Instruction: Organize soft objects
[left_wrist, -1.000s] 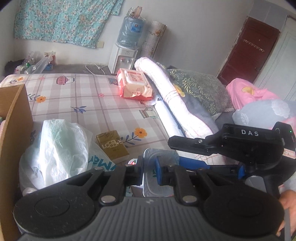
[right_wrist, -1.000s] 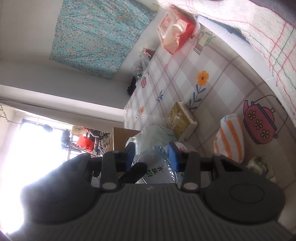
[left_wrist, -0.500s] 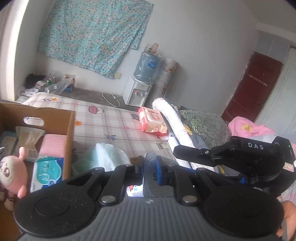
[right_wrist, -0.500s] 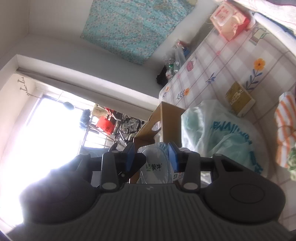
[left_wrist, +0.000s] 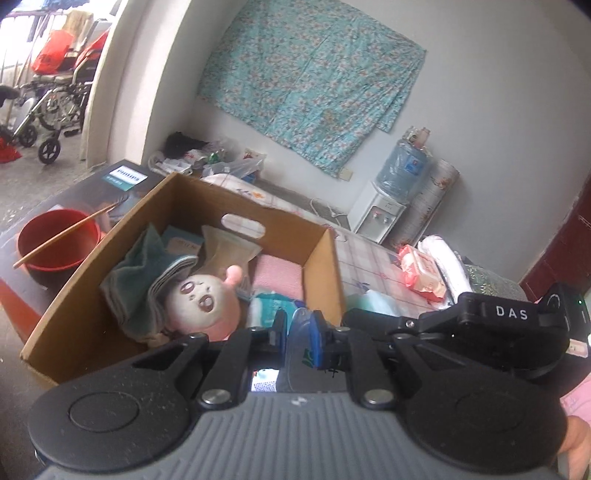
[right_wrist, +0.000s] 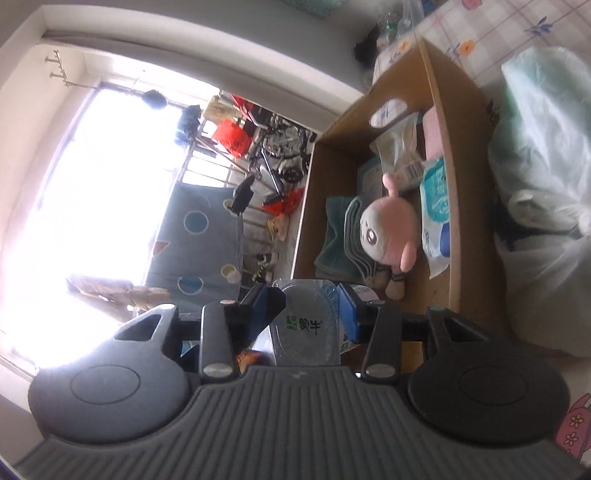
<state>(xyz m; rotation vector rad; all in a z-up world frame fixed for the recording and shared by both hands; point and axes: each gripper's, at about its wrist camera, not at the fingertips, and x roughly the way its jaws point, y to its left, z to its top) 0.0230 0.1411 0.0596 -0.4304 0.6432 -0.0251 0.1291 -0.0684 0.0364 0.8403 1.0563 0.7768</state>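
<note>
Both grippers are shut on the same clear plastic package with a green label; it also shows in the left wrist view. My left gripper and my right gripper hold it just above the near edge of an open cardboard box, also in the right wrist view. In the box lie a pink and white plush toy, folded green towels, a pink cloth and a teal tissue pack.
A white plastic bag bulges on the bed beside the box. A red basin with a stick sits left of the box. A red wipes pack and rolled bedding lie further along the bed.
Both grippers have swung left from the bed to the cardboard box, carrying the clear package together. The box's contents have come into full view.
</note>
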